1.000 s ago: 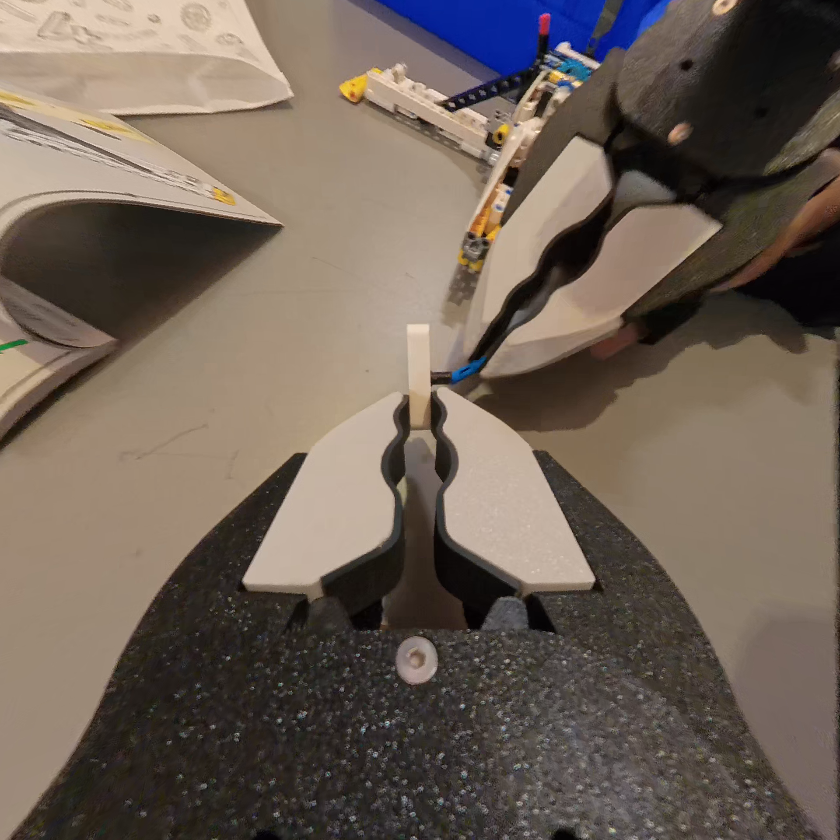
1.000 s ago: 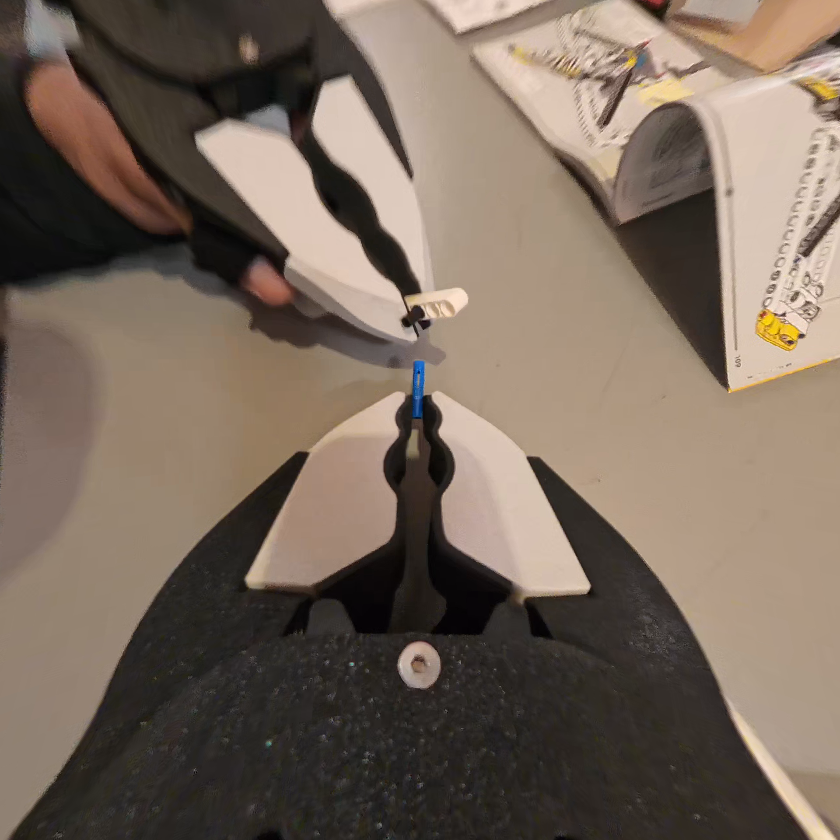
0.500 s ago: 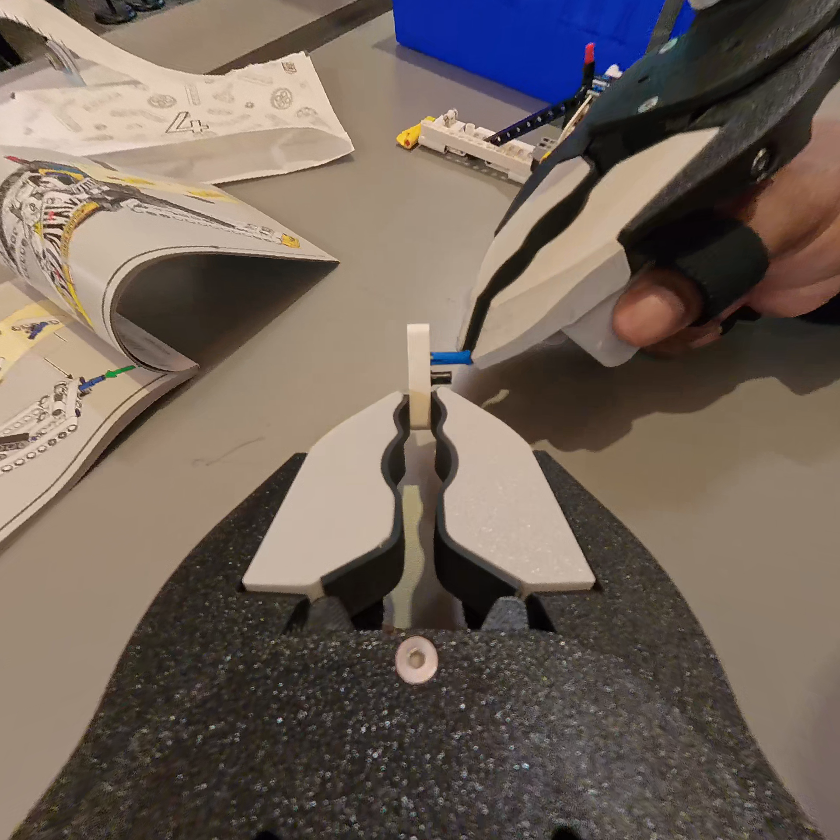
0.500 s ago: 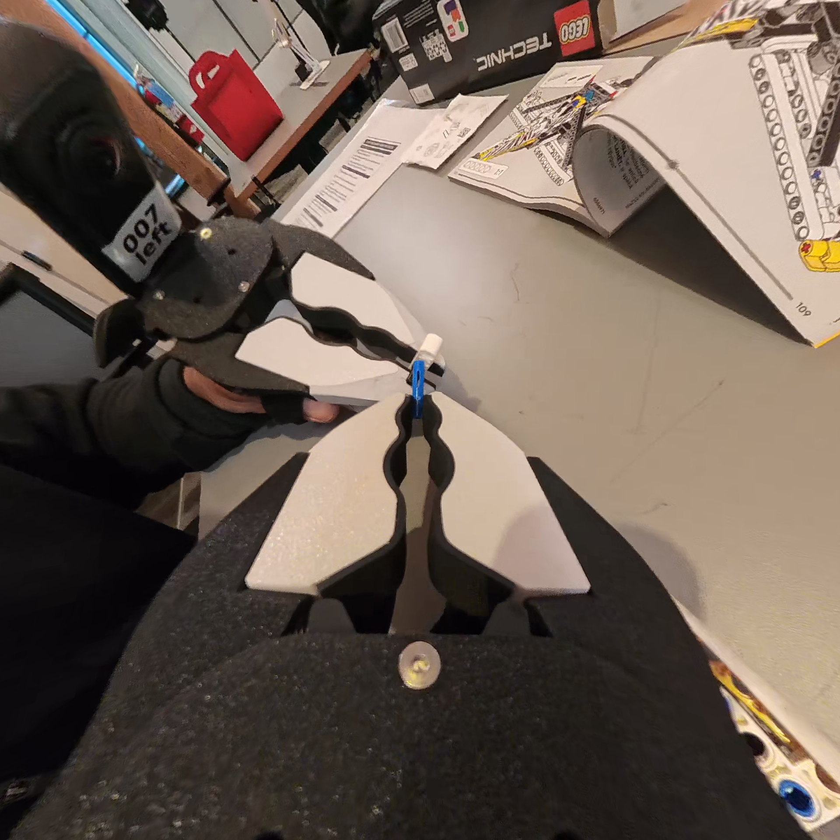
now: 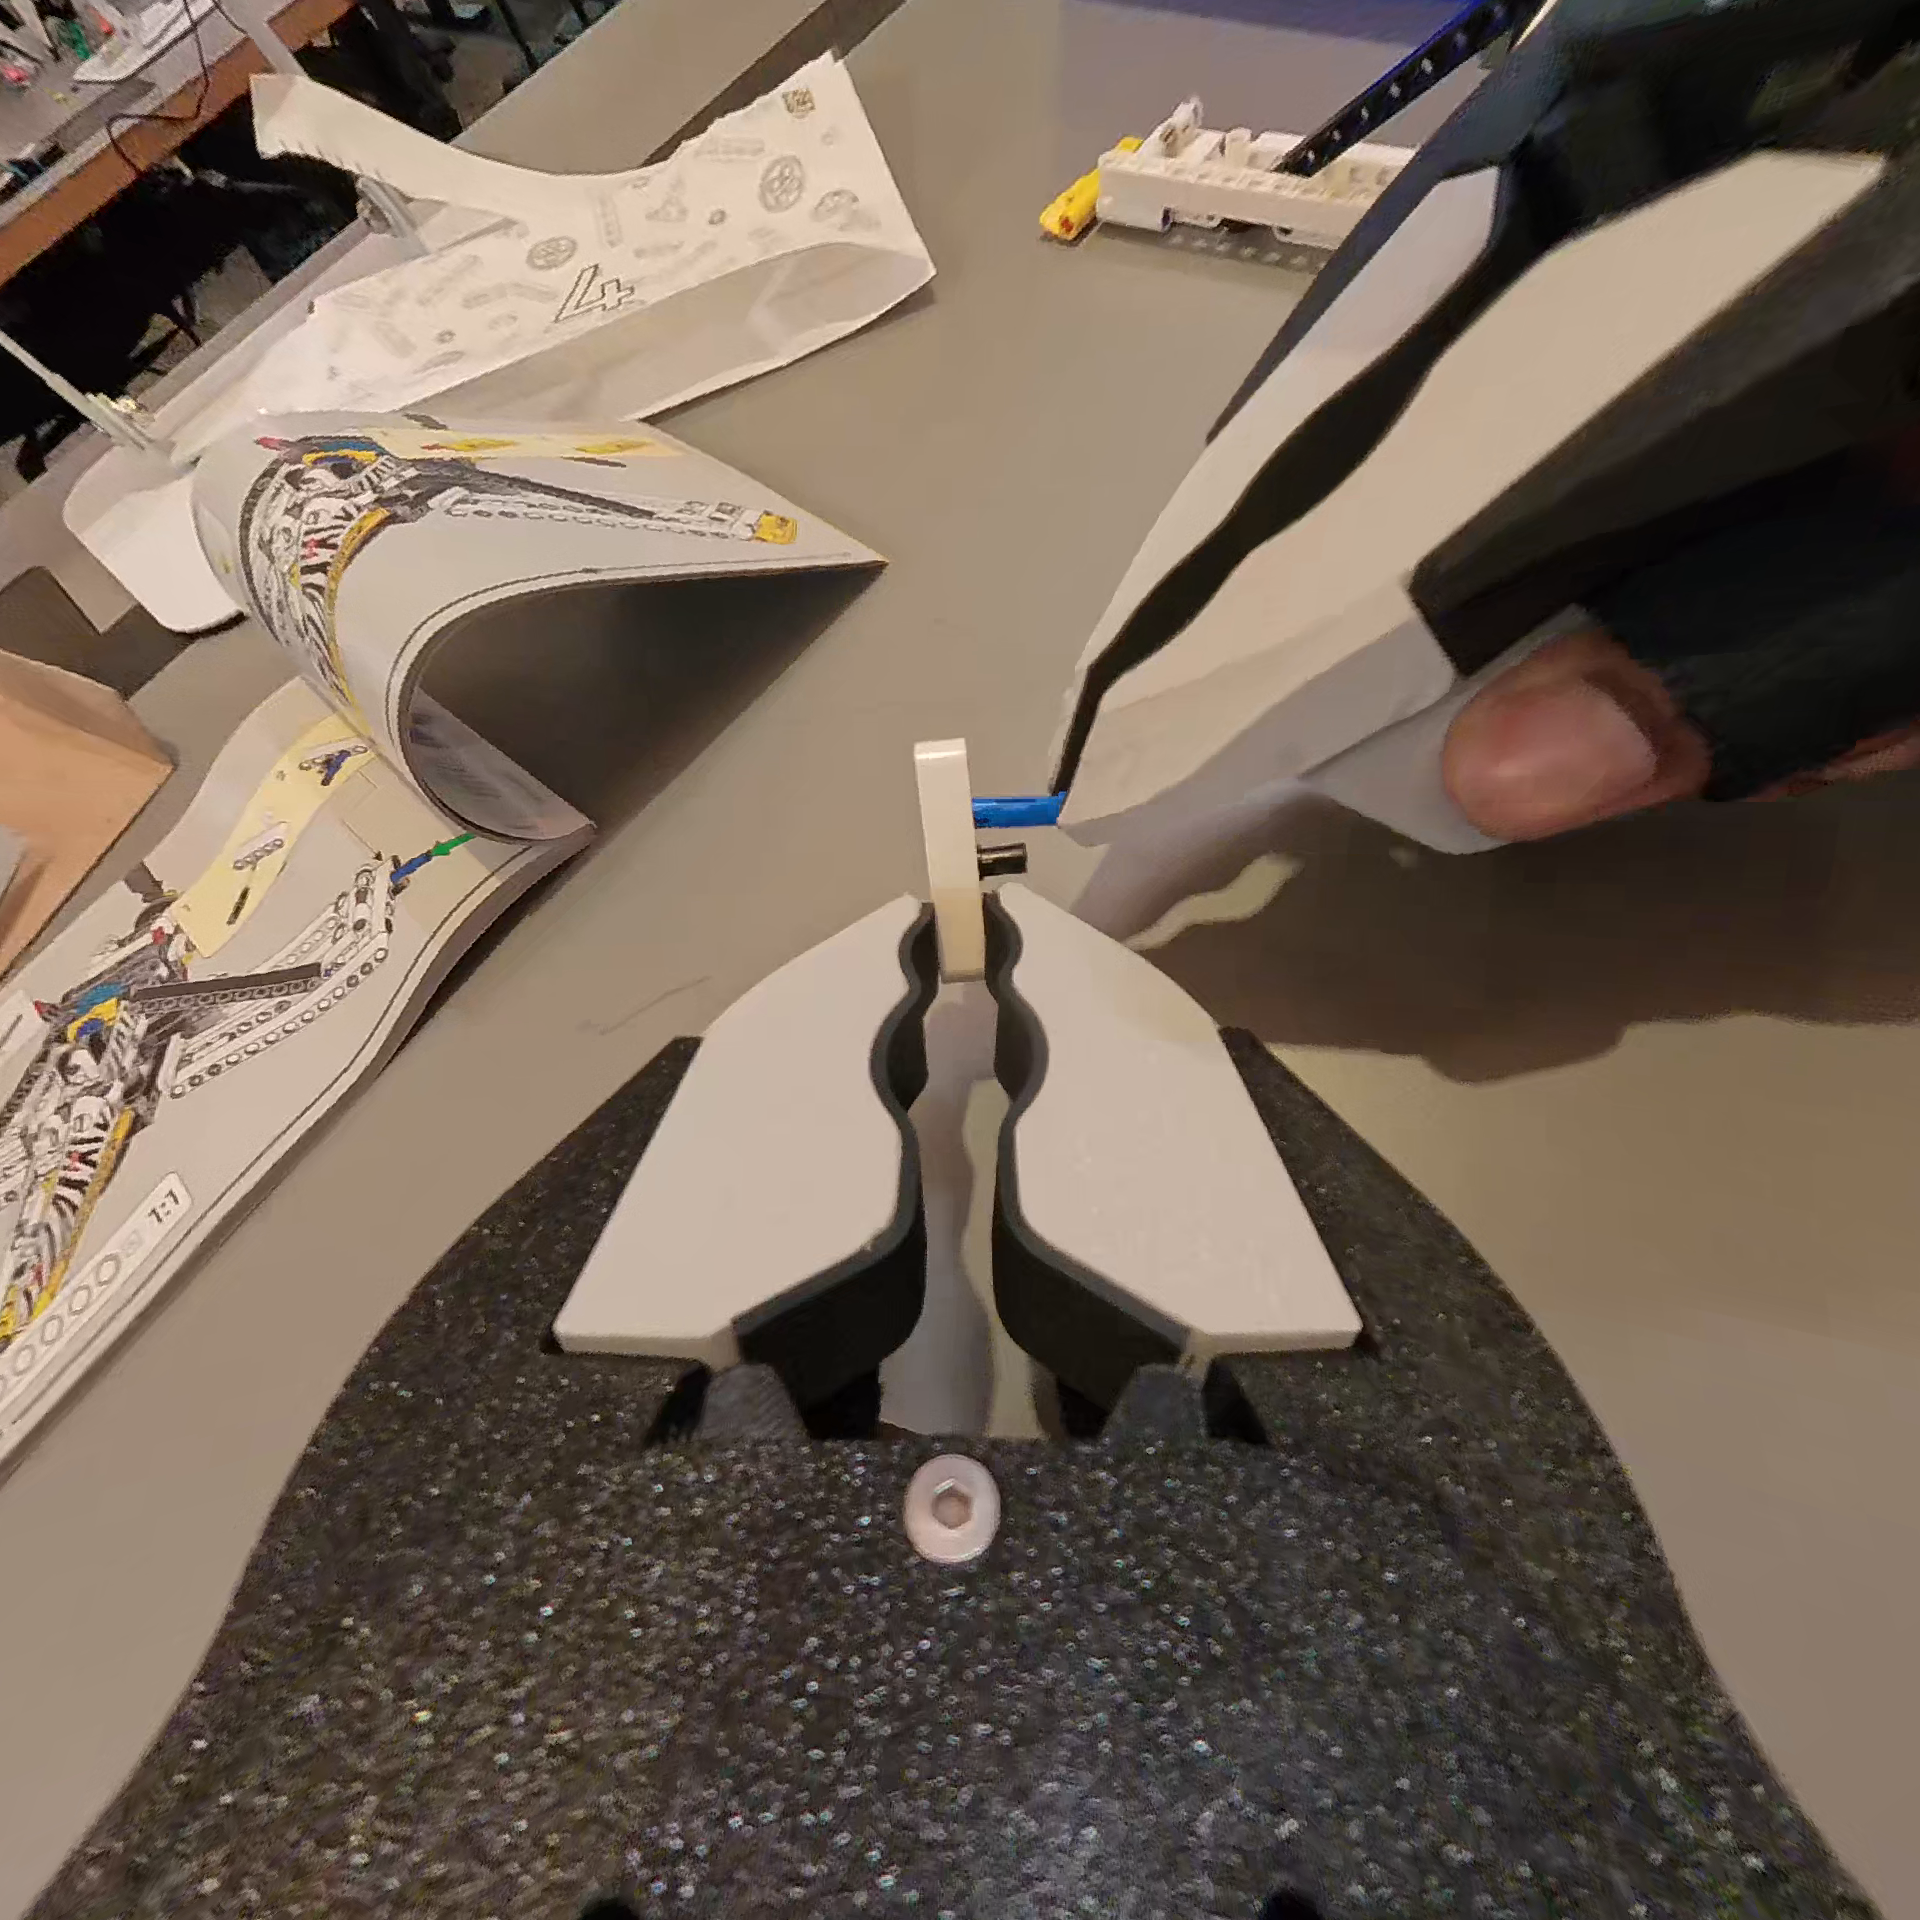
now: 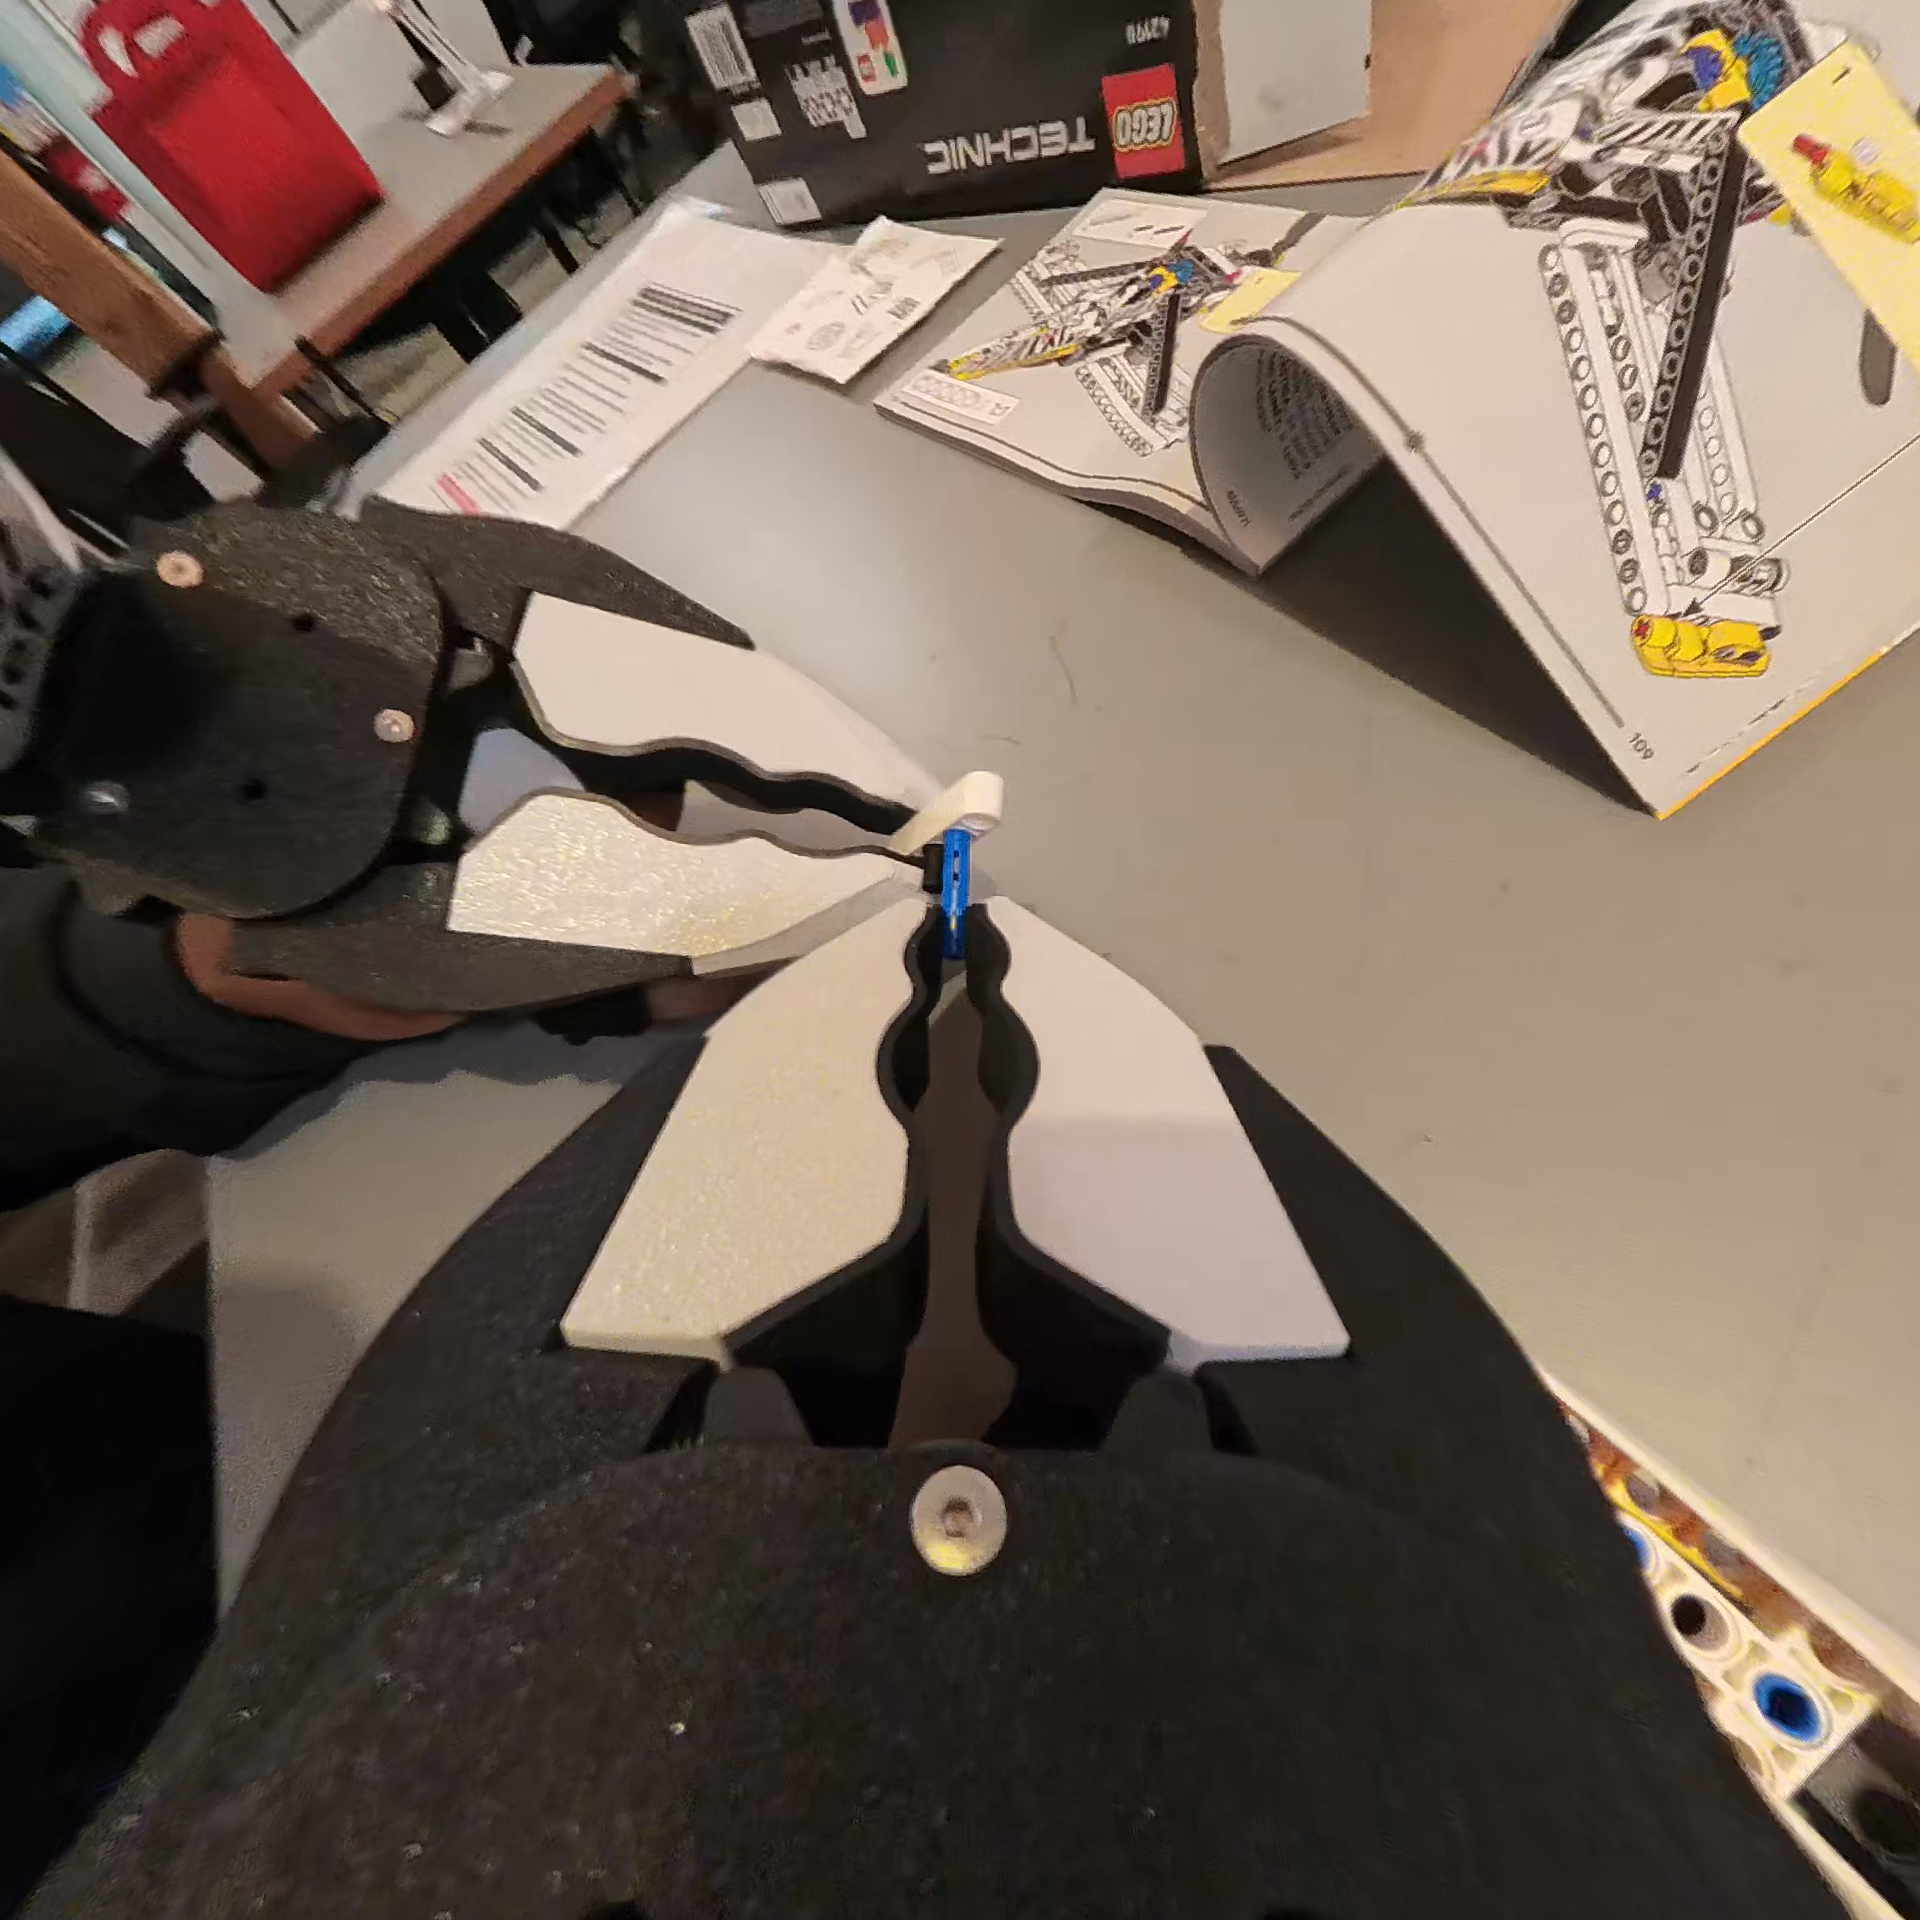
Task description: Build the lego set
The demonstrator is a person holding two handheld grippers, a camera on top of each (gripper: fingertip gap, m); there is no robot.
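L gripper (image 5: 961, 914) is clenching a short white beam (image 5: 948, 852) upright by its lower end, prob. to leave the upper hole free; a black pin (image 5: 1003, 858) is sticking out its side. R gripper (image 6: 951, 920) is pinching a blue pin (image 6: 954, 878) w/ jaws nearly shut, tip meeting the beam's top hole. Both are hovering above the grey table (image 5: 1039, 447), 1 open instruction booklet (image 5: 499, 582) lying nearby.

Grey table (image 5: 1039, 468), cluttered.
You've got an open instruction booklet (image 5: 540, 582), paper bag (image 5: 623, 281), part-built model (image 5: 1226, 192), black box (image 6: 966, 104) on it.
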